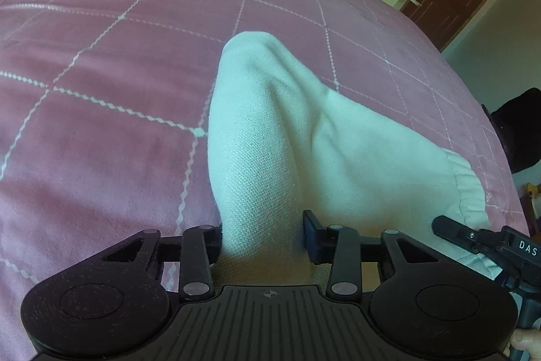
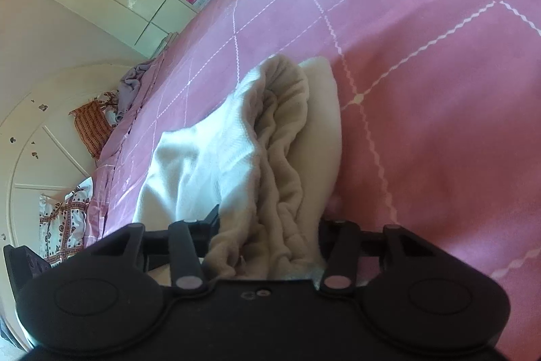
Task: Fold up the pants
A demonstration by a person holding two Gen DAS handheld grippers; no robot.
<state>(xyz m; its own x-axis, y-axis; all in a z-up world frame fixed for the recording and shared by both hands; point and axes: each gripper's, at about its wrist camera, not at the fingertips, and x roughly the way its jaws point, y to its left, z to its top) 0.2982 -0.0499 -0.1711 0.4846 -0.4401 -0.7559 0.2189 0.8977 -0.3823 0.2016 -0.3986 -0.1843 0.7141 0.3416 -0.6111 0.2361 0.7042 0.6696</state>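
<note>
My left gripper (image 1: 263, 235) and right gripper (image 2: 267, 235) each pinch bunched cloth of the cream knit pants (image 1: 287, 137), draped on the pink quilted bed (image 1: 101, 124). Open bedspread lies beyond them; the bed's edge is near my right gripper's side.

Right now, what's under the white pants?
The pink quilted bedspread shows all around the white pants, which lie bunched on it. Both the left gripper and right gripper clamp the fabric. Anything directly beneath the bunch is covered.
</note>
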